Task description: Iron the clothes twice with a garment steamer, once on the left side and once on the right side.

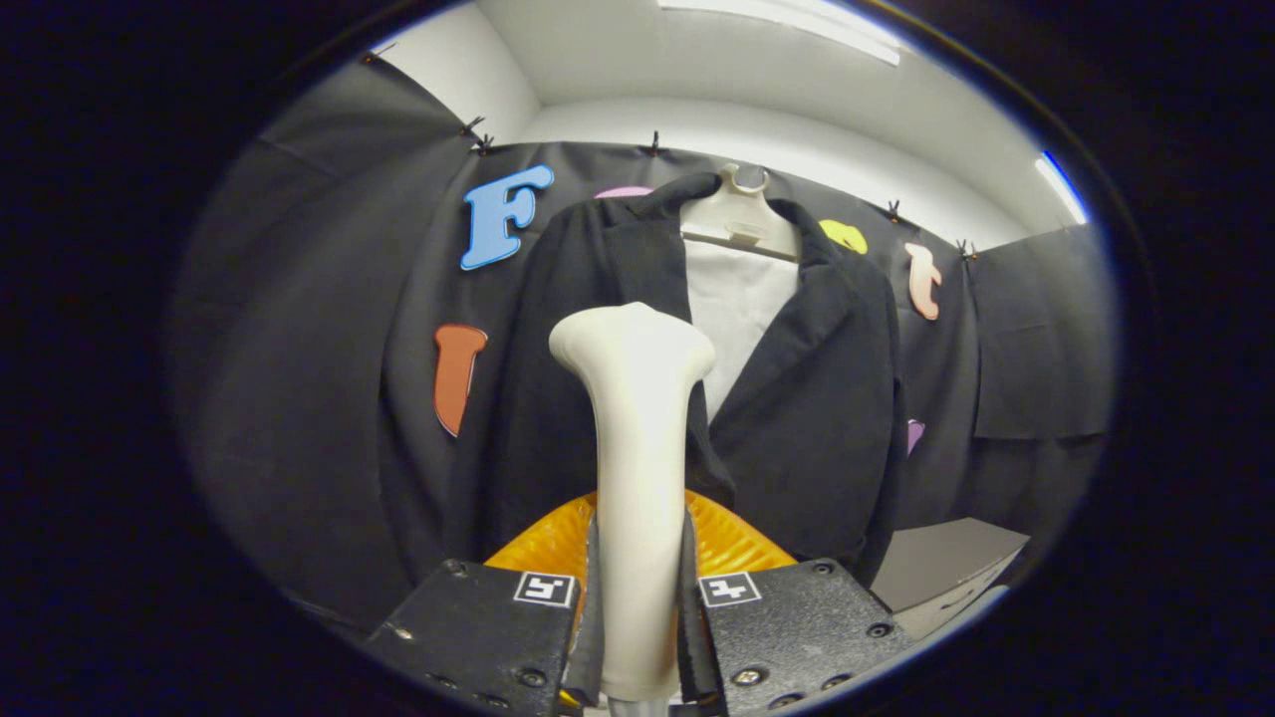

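At the far left, the black cloth wall of the booth (299,378) is seen hanging in loose folds, pinned along its top edge by small dark clips (476,134) below a white room wall and ceiling (637,80). Further in, a black suit jacket (817,398) is hung in front of the cloth on a pale cream plastic hanger (742,214), whose hook is seen at the collar; the jacket's front is left open, and a white inner panel (737,309) is shown between the two dark lapels. In the middle of the view, the cream-white, smooth plastic garment steamer (637,478) is held upright, its slim handle rising from between the gripper's fingers and widening into a flared head that is set in front of the jacket's left-hand front panel, just beside the white opening; whether the head is touching the fabric cannot be told. The gripper (637,607) is seen at the bottom, its two fingers (488,627) closed against the steamer's handle from either side, so that the jaws are clamped on it. Just behind the fingers and the handle, a ribbed orange dome-shaped object (732,543) is partly hidden. To the right, beyond the jacket's hem, a grey flat surface (946,558) is visible, and a bright strip light (1061,189) is set high on the right-hand wall.
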